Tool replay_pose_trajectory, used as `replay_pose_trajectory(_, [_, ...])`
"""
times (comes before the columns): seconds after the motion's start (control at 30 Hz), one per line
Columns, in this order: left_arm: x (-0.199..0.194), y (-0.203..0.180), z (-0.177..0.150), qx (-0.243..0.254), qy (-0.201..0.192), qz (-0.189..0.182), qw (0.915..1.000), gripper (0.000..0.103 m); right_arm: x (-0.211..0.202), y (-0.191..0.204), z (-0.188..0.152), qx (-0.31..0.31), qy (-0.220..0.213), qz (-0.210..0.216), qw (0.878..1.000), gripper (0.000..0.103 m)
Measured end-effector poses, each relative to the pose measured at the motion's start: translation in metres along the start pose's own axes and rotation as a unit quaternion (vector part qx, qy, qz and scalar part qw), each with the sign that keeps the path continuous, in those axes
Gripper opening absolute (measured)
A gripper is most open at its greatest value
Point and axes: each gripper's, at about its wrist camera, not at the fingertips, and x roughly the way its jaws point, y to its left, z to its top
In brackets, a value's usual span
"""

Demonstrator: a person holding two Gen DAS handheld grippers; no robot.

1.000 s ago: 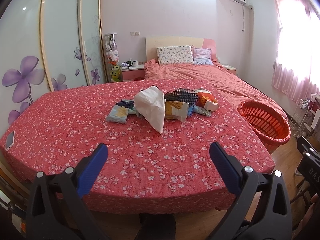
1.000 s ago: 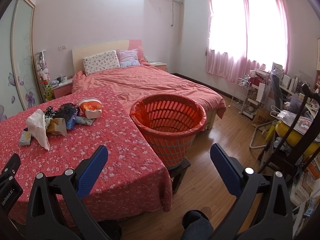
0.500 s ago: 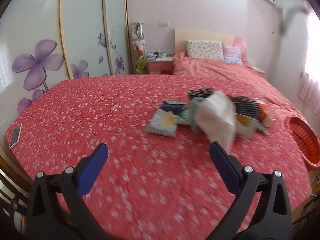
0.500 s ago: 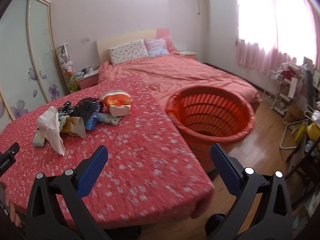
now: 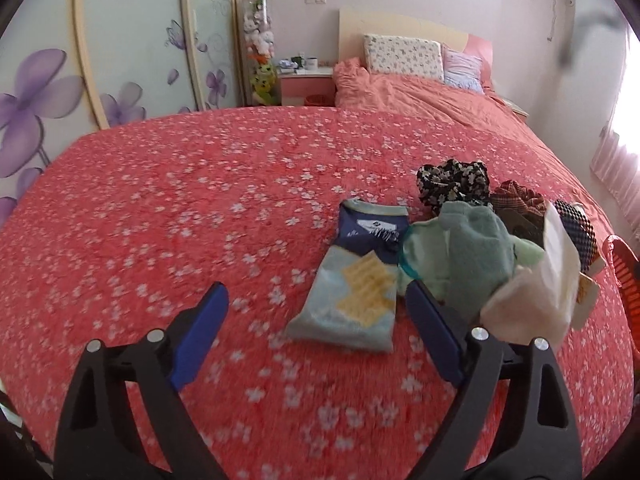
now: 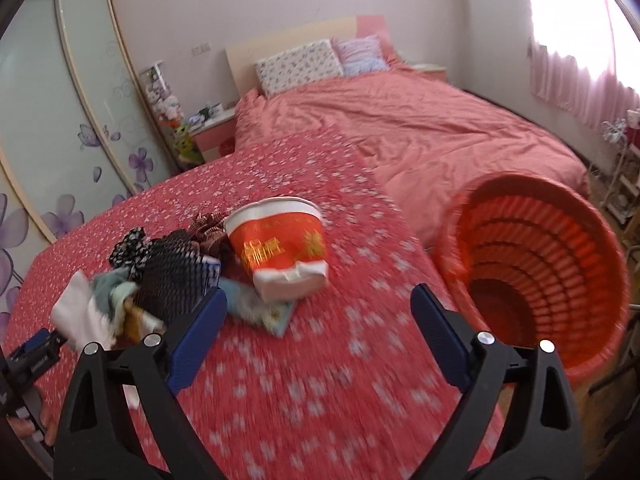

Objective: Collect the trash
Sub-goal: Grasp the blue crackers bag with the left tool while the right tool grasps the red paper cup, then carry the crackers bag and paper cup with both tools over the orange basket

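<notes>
Red floral cloth (image 5: 168, 216) carries the litter. Your left gripper (image 5: 316, 332), blades spread and empty, has the pale-blue snack wrapper (image 5: 352, 292) dead ahead, lengthwise toward you. Your right gripper (image 6: 318, 332), also spread, faces the crushed noodle cup (image 6: 280, 248); the orange basket (image 6: 536, 272) stands to its right.

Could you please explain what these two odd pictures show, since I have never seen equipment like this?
No robot here: a person holds a two-finger clamp in each hand, each with a fisheye camera looking along its blue-padded fingers. One picture is from the left gripper, the other from the right gripper. Both are open and hold nothing. On the flowered red cover lies a pile of trash: a snack wrapper, a crushed paper cup, bits of cloth. An orange basket stands beside it.
</notes>
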Motion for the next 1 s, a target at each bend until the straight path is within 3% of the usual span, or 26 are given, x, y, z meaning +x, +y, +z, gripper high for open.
replay_pose_trajectory(0.27, [0.027, -0.018, 0.006, 0.036, 0.014, -0.009, 0.9992, 0.088, 0.053, 0.014, 0.011, -0.015, 0.061, 0.007, 0.998, 0.093])
replay_pose_trajectory(0.37, [0.036, -0.018, 0.008, 0.033, 0.023, -0.010, 0.9991, 0.082, 0.060, 0.017, 0.009, -0.020, 0.072, 0.004, 0.997, 0.093])
replay_pose_trajectory(0.47, [0.044, -0.016, 0.010, 0.025, 0.033, -0.016, 0.9990, 0.073, 0.062, 0.013, 0.009, -0.019, 0.077, 0.010, 0.997, 0.085])
replay_pose_trajectory(0.6, [0.047, -0.011, 0.012, 0.017, 0.035, -0.020, 0.9990, 0.070, 0.064, 0.014, 0.010, -0.013, 0.076, 0.017, 0.997, 0.084])
replay_pose_trajectory(0.7, [0.048, -0.008, 0.012, 0.015, 0.037, -0.025, 0.9989, 0.069, 0.066, 0.016, 0.014, -0.015, 0.077, 0.025, 0.997, 0.070])
replay_pose_trajectory(0.8, [0.050, -0.006, 0.012, 0.014, 0.042, -0.037, 0.9983, 0.056, 0.063, 0.019, 0.012, -0.024, 0.073, 0.024, 0.997, 0.070])
replay_pose_trajectory(1.0, [0.045, -0.004, 0.012, 0.013, 0.037, -0.043, 0.9983, 0.049, 0.053, 0.018, 0.014, -0.029, 0.056, 0.028, 0.998, 0.070])
